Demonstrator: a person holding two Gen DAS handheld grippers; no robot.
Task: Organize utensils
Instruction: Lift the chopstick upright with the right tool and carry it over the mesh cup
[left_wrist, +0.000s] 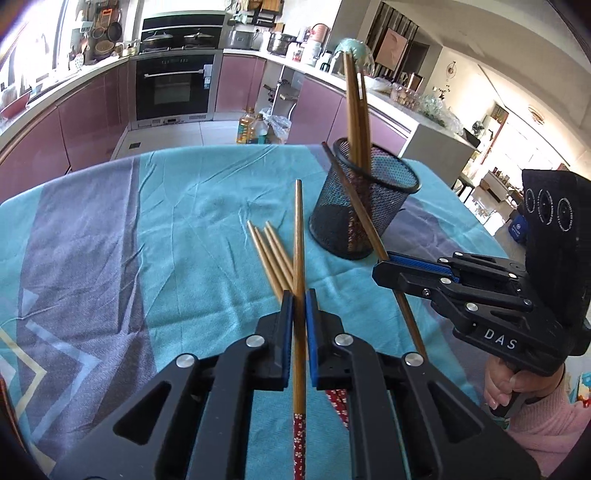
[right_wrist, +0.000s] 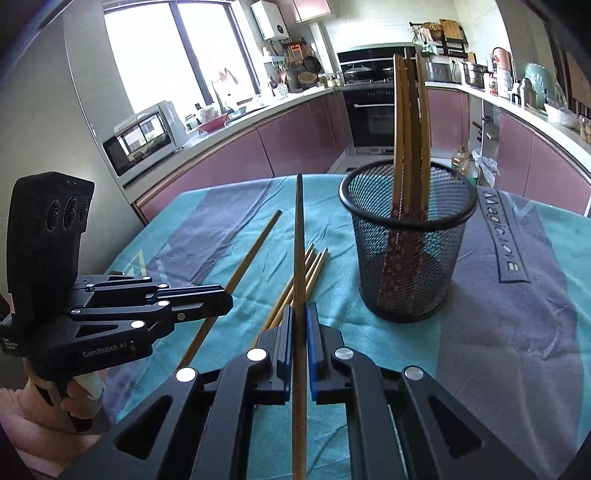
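Observation:
My left gripper (left_wrist: 299, 297) is shut on a wooden chopstick (left_wrist: 298, 229) with a red patterned end, held above the cloth and pointing away from me. To its right, my right gripper (left_wrist: 384, 271) is shut on a darker chopstick (left_wrist: 354, 199) that slants in front of the black mesh cup (left_wrist: 364, 206). In the right wrist view, that gripper (right_wrist: 300, 308) clamps its chopstick (right_wrist: 299, 236), and the left gripper (right_wrist: 225, 301) shows at the left with its own chopstick (right_wrist: 255, 247). Several chopsticks (right_wrist: 410, 129) stand in the cup (right_wrist: 406, 258). A few loose ones (left_wrist: 271, 258) lie on the cloth.
A teal and grey tablecloth (left_wrist: 129, 229) covers the table, its far edge just behind the cup. A hand in a pink sleeve (left_wrist: 517, 391) holds the right gripper's handle. Oil bottles (left_wrist: 251, 127) stand on the floor beyond, in front of purple kitchen cabinets (left_wrist: 92, 118).

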